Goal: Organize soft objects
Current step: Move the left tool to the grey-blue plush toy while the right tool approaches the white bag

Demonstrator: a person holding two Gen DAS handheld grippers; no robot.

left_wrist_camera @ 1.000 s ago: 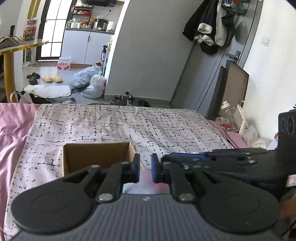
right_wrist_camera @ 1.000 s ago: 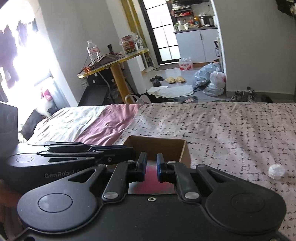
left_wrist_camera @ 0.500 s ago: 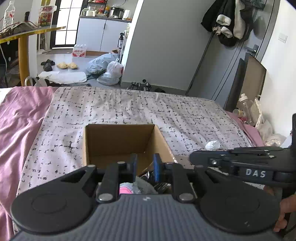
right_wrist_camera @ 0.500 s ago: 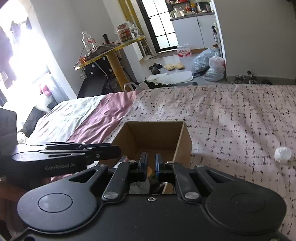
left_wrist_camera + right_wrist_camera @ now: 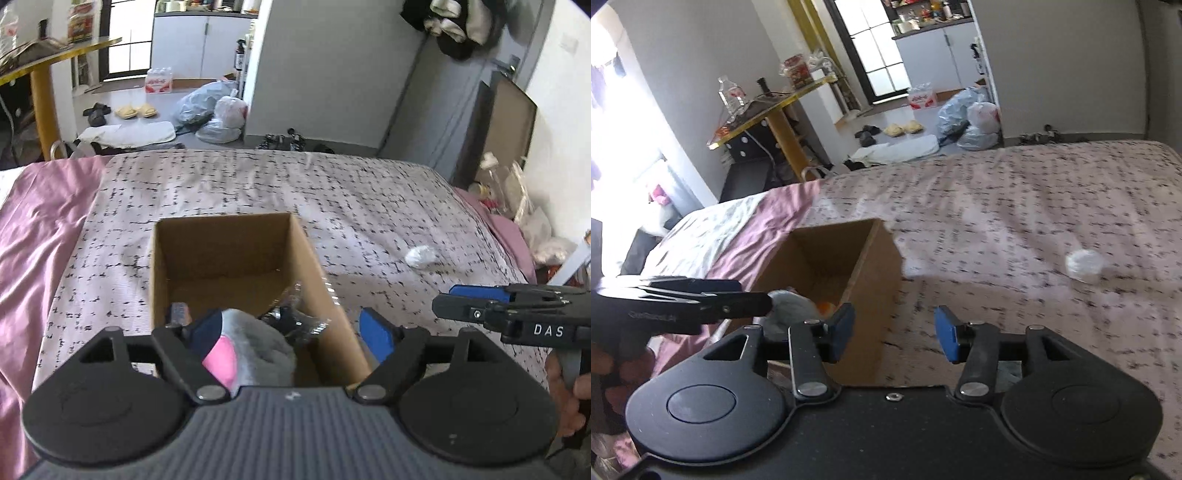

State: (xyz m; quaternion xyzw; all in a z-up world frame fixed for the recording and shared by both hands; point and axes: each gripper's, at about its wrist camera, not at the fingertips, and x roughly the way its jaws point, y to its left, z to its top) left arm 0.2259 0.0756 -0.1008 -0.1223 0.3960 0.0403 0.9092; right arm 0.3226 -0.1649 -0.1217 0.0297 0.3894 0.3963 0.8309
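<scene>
An open cardboard box (image 5: 229, 254) stands on the bed; it also shows in the right wrist view (image 5: 871, 266). Inside lie a grey, pink and navy soft item (image 5: 251, 350) and crinkled clear plastic (image 5: 295, 314). My left gripper (image 5: 280, 332) is open above the box's near end, its jaws straddling the right wall. My right gripper (image 5: 894, 332) is open and empty, just right of the box. A crumpled white ball (image 5: 419, 254) lies on the bedspread to the right; it also shows in the right wrist view (image 5: 1086, 262).
The bed has a black-dashed pale cover (image 5: 258, 184) and a pink sheet (image 5: 33, 229) at the left. Beyond the bed's far edge are bags (image 5: 214, 110), slippers and a yellow table (image 5: 775, 107). Clutter sits at the bed's right side.
Both grippers were shut and are now open. The views have risen and tilted down over the box. The soft item now lies in the box.
</scene>
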